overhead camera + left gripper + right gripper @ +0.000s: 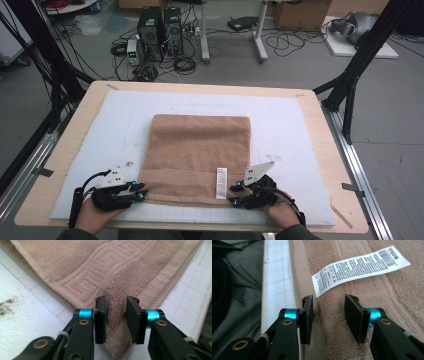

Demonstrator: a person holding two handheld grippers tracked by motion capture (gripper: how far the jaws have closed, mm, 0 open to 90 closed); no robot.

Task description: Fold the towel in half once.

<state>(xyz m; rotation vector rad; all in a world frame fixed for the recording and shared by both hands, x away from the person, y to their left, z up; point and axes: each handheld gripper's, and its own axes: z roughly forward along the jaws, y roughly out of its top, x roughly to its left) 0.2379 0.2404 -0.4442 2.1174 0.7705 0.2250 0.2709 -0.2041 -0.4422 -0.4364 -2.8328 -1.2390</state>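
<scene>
A tan towel (200, 150) lies folded flat on the white gridded mat (300, 130), its near edge towards me. My left gripper (139, 191) sits at the towel's near left corner. In the left gripper view (115, 305) its jaws stand apart, with a puckered ridge of the towel (100, 265) between them. My right gripper (235, 193) rests at the near right corner, beside the white care label (221, 182). In the right gripper view (328, 303) its jaws stand apart over the flat towel hem (367, 290), just below the label (359, 265).
The mat covers most of a wooden table (322, 125). Black frame struts (355, 70) rise at the table's left and right. Computer towers (160, 32) and cables sit on the floor behind. Bare mat lies on both sides of the towel.
</scene>
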